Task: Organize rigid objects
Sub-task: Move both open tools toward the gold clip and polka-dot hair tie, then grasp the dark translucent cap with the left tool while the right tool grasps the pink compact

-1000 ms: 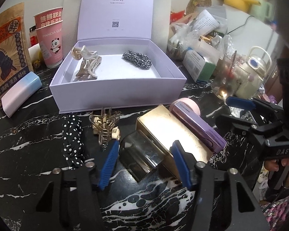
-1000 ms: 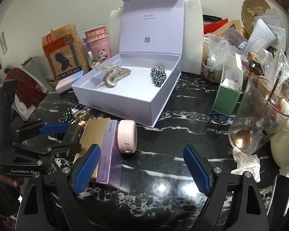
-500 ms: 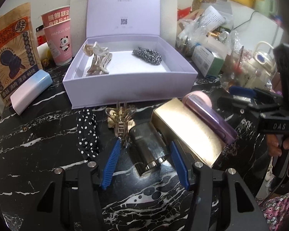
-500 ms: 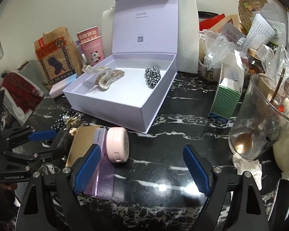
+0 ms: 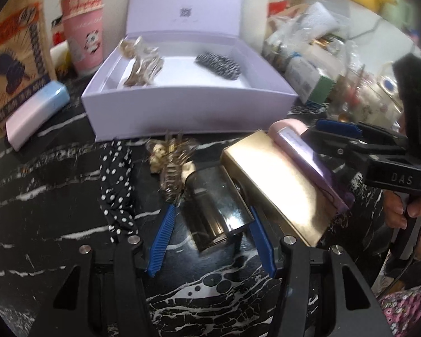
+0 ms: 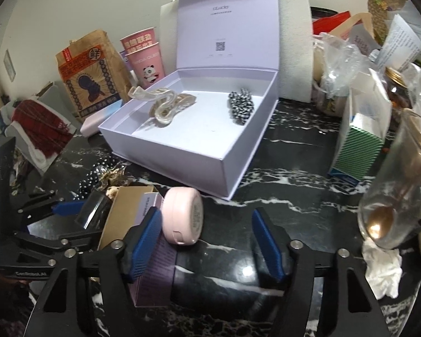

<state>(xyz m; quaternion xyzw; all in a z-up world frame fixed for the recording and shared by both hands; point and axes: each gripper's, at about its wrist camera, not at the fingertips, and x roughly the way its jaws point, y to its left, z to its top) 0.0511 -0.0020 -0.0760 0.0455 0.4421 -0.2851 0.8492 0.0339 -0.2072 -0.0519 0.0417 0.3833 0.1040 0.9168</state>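
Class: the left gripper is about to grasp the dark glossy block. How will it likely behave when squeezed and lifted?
The dark block looks rigid, so it probably won't deform. Its glossy faces may slip against the left gripper pads. It touches the gold box, which may get nudged.

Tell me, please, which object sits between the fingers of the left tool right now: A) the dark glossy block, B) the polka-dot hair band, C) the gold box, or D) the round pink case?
A: in the left wrist view the left tool has its blue pads on either side of the dark glossy block, while the gold box lies just outside them to the right.
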